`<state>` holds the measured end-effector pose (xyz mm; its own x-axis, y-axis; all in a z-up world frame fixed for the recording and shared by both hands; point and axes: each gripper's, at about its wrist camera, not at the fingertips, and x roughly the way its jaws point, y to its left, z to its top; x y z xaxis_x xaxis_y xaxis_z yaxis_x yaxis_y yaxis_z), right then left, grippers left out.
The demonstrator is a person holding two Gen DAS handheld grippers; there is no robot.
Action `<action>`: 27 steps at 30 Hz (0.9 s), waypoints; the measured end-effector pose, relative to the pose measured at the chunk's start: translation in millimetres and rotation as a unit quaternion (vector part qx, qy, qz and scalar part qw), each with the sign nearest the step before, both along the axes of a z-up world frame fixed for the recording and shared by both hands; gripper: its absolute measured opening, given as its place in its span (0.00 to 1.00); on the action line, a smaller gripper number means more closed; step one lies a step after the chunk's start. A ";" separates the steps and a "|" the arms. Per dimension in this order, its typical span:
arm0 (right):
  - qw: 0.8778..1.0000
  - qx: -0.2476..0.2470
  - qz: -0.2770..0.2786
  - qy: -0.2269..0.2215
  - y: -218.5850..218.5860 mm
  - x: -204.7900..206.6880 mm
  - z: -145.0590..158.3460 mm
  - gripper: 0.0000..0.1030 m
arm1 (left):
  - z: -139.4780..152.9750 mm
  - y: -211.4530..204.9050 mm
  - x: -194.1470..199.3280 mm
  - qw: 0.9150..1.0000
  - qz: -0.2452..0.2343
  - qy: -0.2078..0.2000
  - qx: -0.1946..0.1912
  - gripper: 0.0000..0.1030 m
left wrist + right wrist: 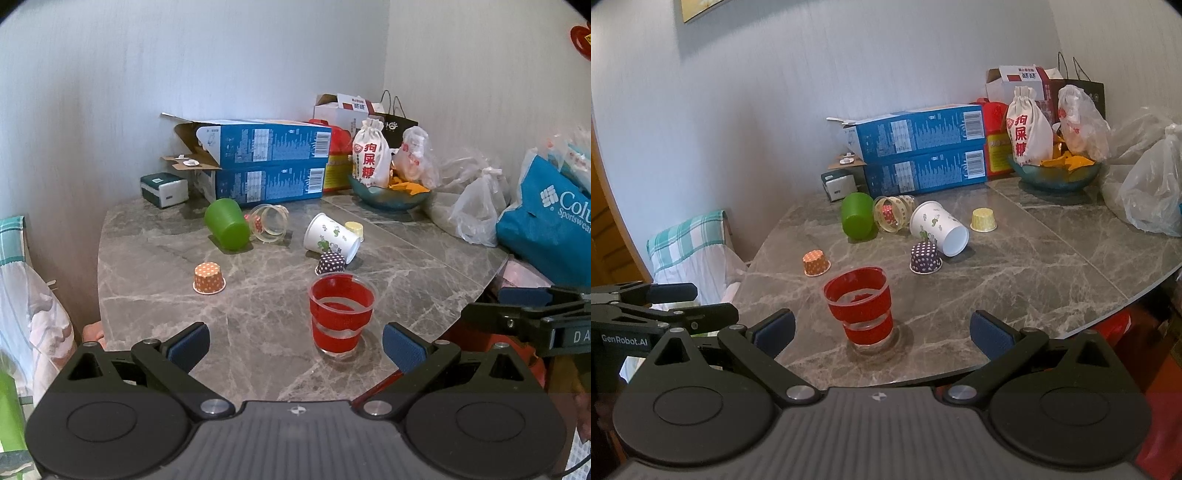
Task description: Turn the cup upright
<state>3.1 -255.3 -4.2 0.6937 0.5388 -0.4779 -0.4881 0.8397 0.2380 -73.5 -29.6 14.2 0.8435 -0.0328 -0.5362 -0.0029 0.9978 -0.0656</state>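
Observation:
A clear cup with red bands [340,315] [861,308] stands upright near the front of the marble table [258,314] [1034,266]. Behind it, a green cup [227,224] [857,217], a clear patterned cup [269,222] [893,213] and a white paper cup [331,237] [938,228] lie on their sides. Small orange [209,277] [816,263], purple [330,263] [925,258] and yellow [355,229] [983,219] dotted cups stand upside down. My left gripper [295,345] and right gripper [882,332] are open and empty, just in front of the red cup.
Two stacked blue boxes [266,166] [923,151], a tissue pack [164,189], a bowl of snacks [388,192] [1056,173], plastic bags [476,206] [1152,192] and a blue shopping bag [546,221] crowd the back and right. A chair with a checked cloth [690,251] stands at the left.

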 end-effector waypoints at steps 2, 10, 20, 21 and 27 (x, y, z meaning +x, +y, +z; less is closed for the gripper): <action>1.000 0.000 0.001 0.001 0.3 0.2 -0.3 0.99 | 0.0 0.2 0.1 1.000 0.000 0.001 0.000 0.98; 1.000 0.000 0.005 0.005 1.6 1.1 -1.5 0.99 | 0.0 1.1 0.4 1.000 0.000 0.002 0.000 0.98; 1.000 0.003 0.005 0.008 2.2 2.1 -3.1 0.99 | -1.9 1.9 4.1 1.000 0.006 0.006 -0.002 0.98; 1.000 0.003 0.005 0.008 2.5 2.4 -3.4 0.99 | -2.3 1.7 4.6 1.000 0.006 0.006 -0.001 0.98; 1.000 0.004 0.007 0.008 2.2 2.3 -3.9 0.99 | -2.9 1.7 5.7 1.000 0.007 0.006 -0.002 0.98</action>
<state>5.4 -253.1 -8.1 0.6781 0.5523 -0.4850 -0.4962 0.8308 0.2522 -67.9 -27.9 11.3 0.8376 -0.0227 -0.5458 -0.0186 0.9974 -0.0699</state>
